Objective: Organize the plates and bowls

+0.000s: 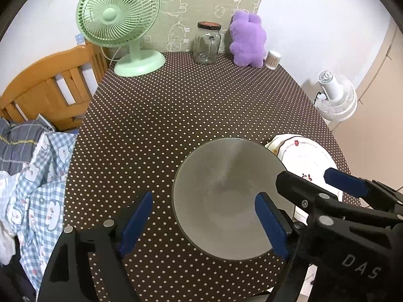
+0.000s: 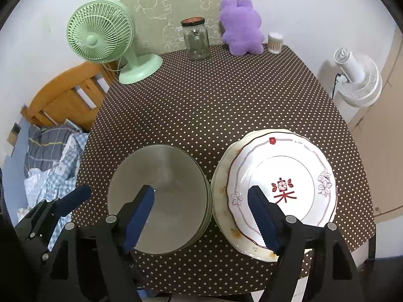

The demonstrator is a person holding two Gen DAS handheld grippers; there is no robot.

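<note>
Two stacks sit side by side near your edge of the counter (image 2: 226, 95): grey bowls (image 2: 161, 201) on the left, flowered plates (image 2: 297, 176) just right of them. Your left hand-held gripper (image 1: 204, 222) is spread over the bowls' near rim, gripping nothing; your right hand-held gripper (image 2: 201, 217) is spread too, empty, straddling both stacks.

A stack of bowls (image 2: 161, 201) was set on the table (image 2: 214, 105) at its near edge, with a stack of plates (image 2: 282, 188) just to the right of the bowls. Well behind the bowls, along the table's far edge, a desk fan (image 2: 100, 40) was placed to the left, a jar (image 2: 196, 40) directly behind, and a plush toy (image 2: 239, 27) and a small container (image 2: 275, 42) to the right.
</note>
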